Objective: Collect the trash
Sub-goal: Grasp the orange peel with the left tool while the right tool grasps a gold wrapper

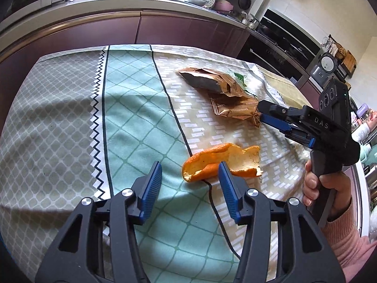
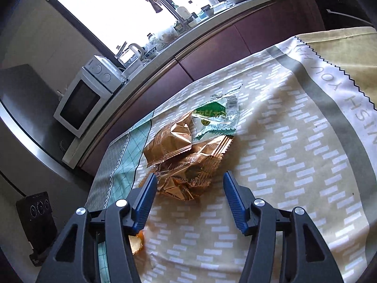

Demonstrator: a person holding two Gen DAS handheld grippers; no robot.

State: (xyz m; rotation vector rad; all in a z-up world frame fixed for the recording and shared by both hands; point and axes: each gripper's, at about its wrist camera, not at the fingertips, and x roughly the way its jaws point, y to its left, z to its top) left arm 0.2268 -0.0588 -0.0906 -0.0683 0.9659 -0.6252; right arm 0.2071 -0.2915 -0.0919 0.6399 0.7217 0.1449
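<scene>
An orange peel (image 1: 221, 162) lies on the patterned tablecloth (image 1: 70, 122). My left gripper (image 1: 189, 167) is open just in front of it, the peel's near end between the tips, untouched by the pads. Crumpled gold snack wrappers (image 2: 186, 155) are piled with a green-and-white wrapper (image 2: 216, 115) behind them. My right gripper (image 2: 190, 176) stands open around the pile's near end, its right pad clear of the foil. In the left wrist view the right gripper (image 1: 260, 112) meets the gold wrappers (image 1: 219, 87) from the right. A bit of peel (image 2: 137, 240) shows under its left finger.
A hand in a pink sleeve (image 1: 329, 188) holds the right gripper's handle. Behind the table runs a dark kitchen counter (image 1: 141, 7) crowded with dishes, with a white microwave (image 2: 82, 96) at its end. A stove and a rice cooker (image 1: 325, 68) stand far right.
</scene>
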